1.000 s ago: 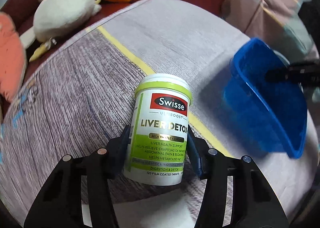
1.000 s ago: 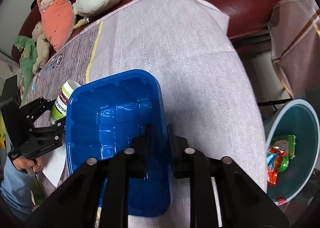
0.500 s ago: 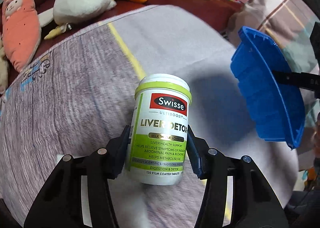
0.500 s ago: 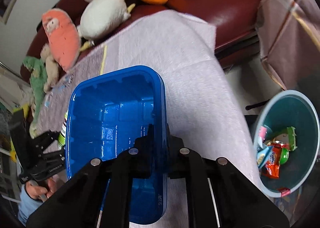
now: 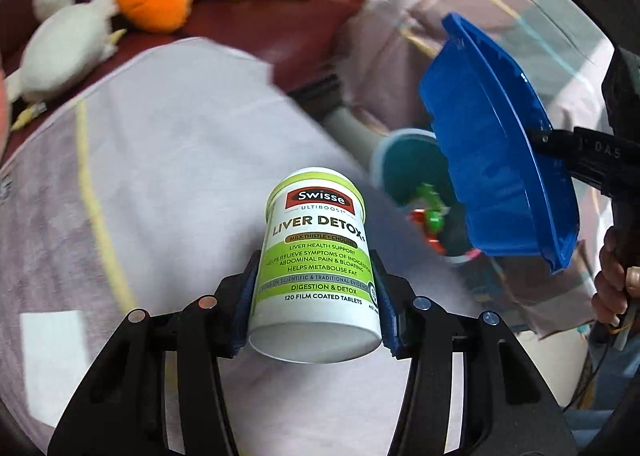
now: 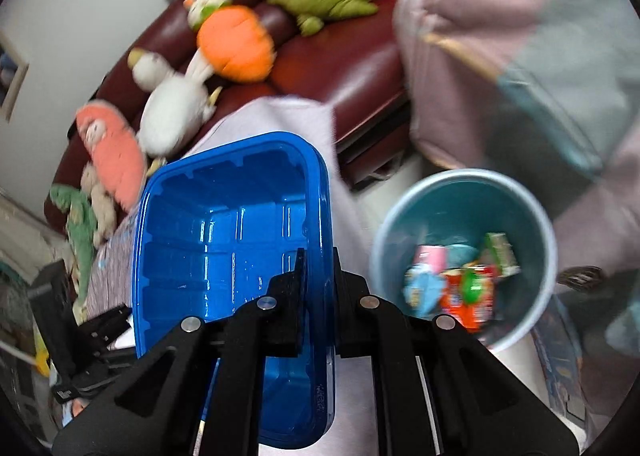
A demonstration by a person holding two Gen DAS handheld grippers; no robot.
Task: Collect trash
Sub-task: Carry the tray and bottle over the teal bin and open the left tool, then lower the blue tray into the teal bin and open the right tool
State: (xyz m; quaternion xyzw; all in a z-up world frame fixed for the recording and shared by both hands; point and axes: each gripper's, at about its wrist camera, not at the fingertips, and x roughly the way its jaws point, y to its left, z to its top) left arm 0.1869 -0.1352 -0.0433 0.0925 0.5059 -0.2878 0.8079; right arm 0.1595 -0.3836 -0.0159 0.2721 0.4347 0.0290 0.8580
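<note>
- While we carry the pill bottle (image 5: 316, 268) clamped in the left gripper (image 5: 314, 288), its smooth wall could slip.
- Right gripper (image 6: 318, 296) pinches the blue tray (image 6: 224, 240) by its rim; the tray may swing and miss the bin (image 6: 516, 320) at three o'clock.

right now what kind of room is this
Most likely a home living room: a dark red leather sofa lined with stuffed toys, a cloth-covered table and a small waste bin on the floor.
</note>
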